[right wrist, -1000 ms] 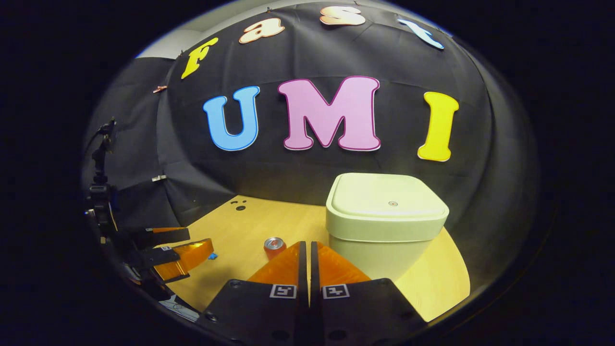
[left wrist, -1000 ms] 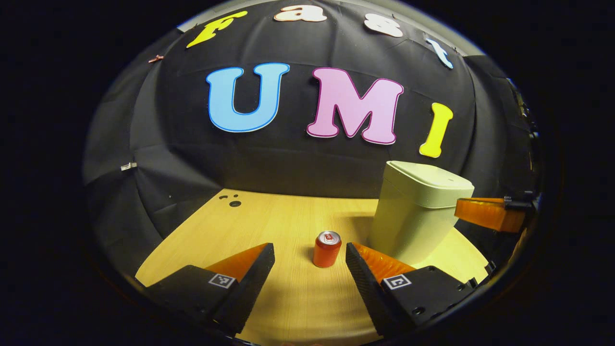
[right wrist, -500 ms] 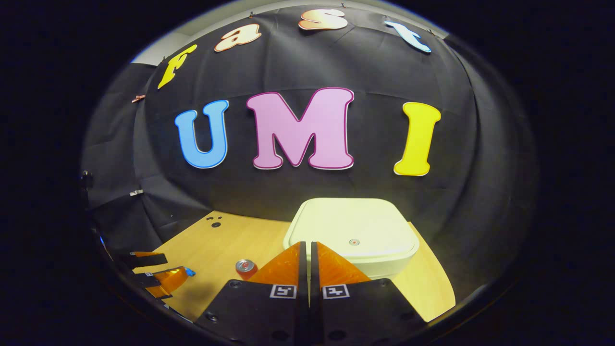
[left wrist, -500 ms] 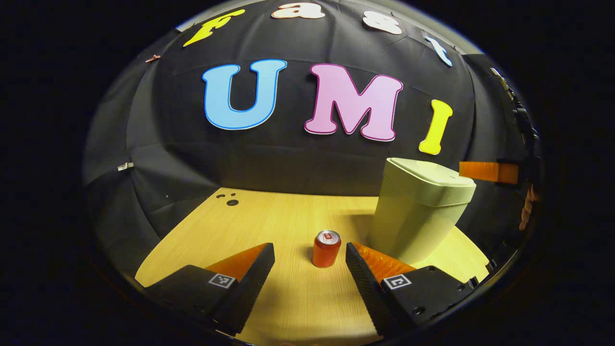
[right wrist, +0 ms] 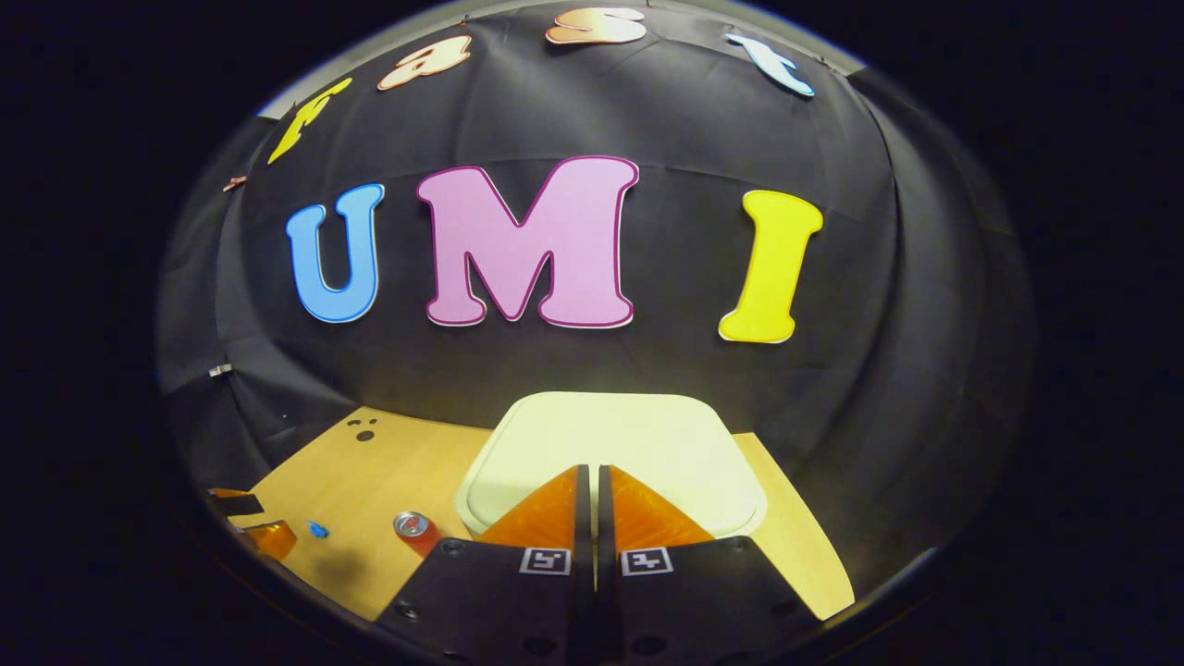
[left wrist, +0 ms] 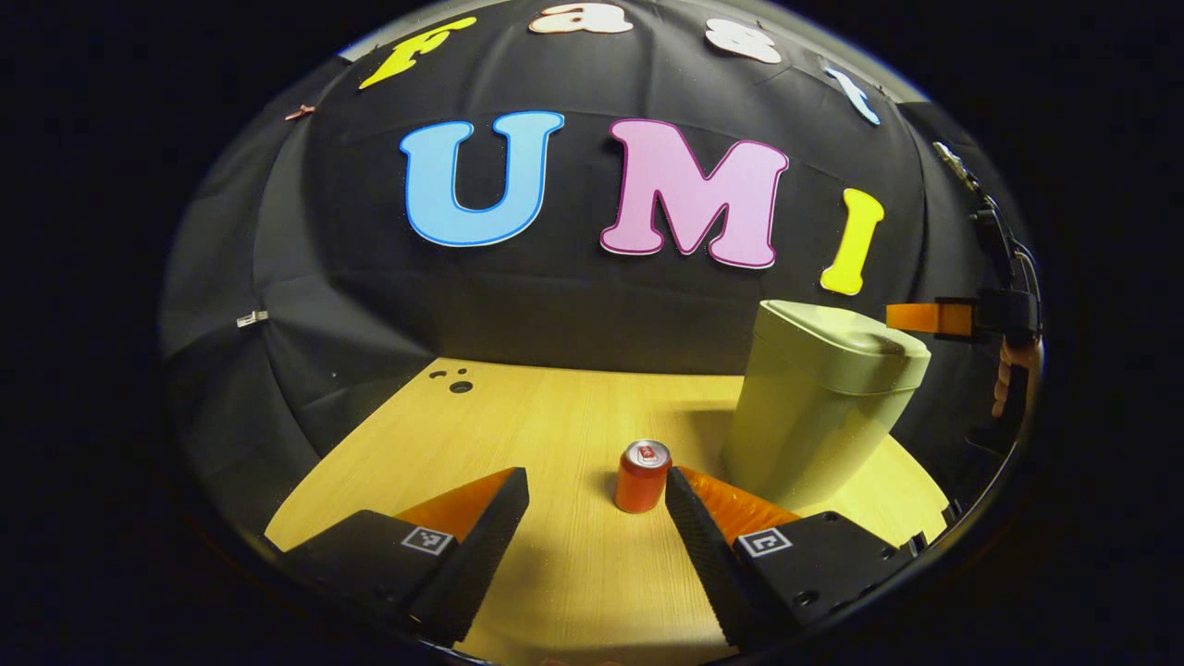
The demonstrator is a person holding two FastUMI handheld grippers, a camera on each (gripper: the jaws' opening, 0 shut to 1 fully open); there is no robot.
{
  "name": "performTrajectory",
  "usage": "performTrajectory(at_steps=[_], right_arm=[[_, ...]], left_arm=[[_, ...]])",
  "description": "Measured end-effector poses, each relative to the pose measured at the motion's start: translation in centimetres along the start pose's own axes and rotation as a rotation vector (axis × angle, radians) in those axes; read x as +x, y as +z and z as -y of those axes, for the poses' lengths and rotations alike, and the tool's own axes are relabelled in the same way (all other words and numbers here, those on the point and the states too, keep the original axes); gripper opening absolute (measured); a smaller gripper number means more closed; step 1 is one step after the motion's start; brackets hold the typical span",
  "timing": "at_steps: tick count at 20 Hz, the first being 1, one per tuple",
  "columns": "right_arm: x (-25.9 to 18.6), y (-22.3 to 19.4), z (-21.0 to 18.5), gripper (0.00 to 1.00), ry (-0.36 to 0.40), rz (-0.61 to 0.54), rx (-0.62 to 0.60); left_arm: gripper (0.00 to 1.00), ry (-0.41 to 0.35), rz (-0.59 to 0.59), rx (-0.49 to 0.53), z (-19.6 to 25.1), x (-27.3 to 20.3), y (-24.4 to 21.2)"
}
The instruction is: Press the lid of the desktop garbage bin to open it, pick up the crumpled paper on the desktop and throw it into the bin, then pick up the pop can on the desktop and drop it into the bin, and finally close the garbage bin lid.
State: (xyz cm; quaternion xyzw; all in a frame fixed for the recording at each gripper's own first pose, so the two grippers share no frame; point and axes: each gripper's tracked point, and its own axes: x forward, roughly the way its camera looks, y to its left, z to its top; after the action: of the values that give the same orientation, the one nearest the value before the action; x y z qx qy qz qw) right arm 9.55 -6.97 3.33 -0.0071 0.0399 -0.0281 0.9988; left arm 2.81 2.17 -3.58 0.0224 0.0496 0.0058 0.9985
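A pale green bin (left wrist: 814,416) stands on the wooden table with its lid (right wrist: 638,444) shut. My right gripper (right wrist: 589,470) is shut with nothing in it, and its tips are above the near middle of the lid; whether they touch it I cannot tell. In the left gripper view the right gripper (left wrist: 925,317) sits level with the lid's far right edge. A red pop can (left wrist: 643,476) stands upright left of the bin. My left gripper (left wrist: 595,479) is open and low over the table, with the can just ahead, near its right finger (left wrist: 689,518).
The wooden table (left wrist: 518,425) has small dark holes (left wrist: 455,381) near its back left corner. A small blue scrap (right wrist: 317,529) lies on the table close to the left gripper (right wrist: 259,532). The black cloth wall rises right behind the table.
My right gripper has risen and moved forward from in front of the bin to over its lid. The left gripper shifted slightly, so the can now sits nearer its right finger.
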Motion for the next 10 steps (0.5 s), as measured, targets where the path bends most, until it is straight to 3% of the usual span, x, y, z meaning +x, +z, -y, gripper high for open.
performTrajectory(at_steps=[9,10], right_arm=[[0.8,-1.3,0.7,0.08,-0.024,-0.011,0.026],[0.8,-1.4,0.6,0.05,-0.023,-0.011,0.02]], left_arm=[[0.96,0.039,-0.012,-0.016,-0.9,0.2,-0.5],[0.96,0.042,-0.019,-0.017,-0.8,0.3,-0.7]])
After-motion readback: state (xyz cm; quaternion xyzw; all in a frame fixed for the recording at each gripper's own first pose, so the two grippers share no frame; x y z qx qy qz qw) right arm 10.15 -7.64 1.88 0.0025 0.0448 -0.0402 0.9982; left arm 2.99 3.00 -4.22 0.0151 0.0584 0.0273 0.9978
